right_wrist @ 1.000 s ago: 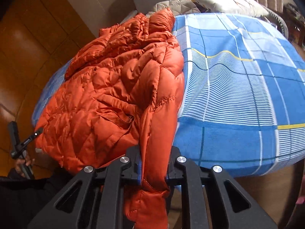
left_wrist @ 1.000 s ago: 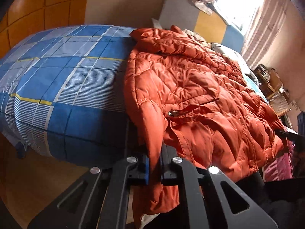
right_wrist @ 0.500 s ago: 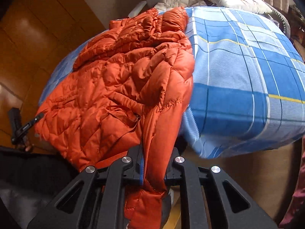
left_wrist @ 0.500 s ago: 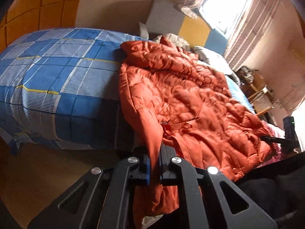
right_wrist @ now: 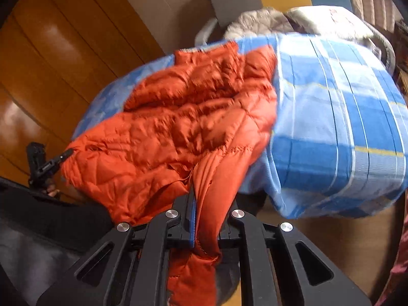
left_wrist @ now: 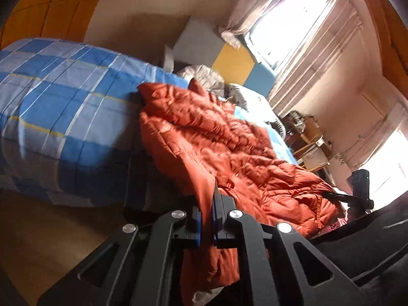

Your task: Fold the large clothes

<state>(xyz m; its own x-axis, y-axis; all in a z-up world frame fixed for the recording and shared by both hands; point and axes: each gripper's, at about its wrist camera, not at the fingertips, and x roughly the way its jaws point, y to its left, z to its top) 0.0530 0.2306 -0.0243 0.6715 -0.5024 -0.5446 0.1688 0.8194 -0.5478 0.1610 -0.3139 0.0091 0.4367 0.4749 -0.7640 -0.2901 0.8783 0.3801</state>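
An orange quilted puffer jacket (left_wrist: pixel 224 137) lies spread on a bed with a blue plaid cover (left_wrist: pixel 63 107). My left gripper (left_wrist: pixel 207 219) is shut on one edge of the jacket near the bed's foot. My right gripper (right_wrist: pixel 206 219) is shut on the jacket's (right_wrist: pixel 193 117) other edge. Jacket fabric hangs down below both sets of fingers. The blue plaid bed (right_wrist: pixel 339 127) lies to the right in the right wrist view. The other gripper (right_wrist: pixel 43 163) shows at far left there, and at far right in the left wrist view (left_wrist: pixel 357 191).
Pillows and a grey garment (left_wrist: pixel 209 79) lie at the head of the bed. A curtained window (left_wrist: pixel 293 33) is behind. A cluttered bedside stand (left_wrist: pixel 311 140) is at right. Wood floor (left_wrist: pixel 51 229) lies below the bed's foot; a wood panel wall (right_wrist: pixel 51 63) is at left.
Both grippers have pulled back and lifted from the bed's foot, dragging the jacket's lower edge off the mattress. The views tilted upward. Both grips stay shut on the jacket.
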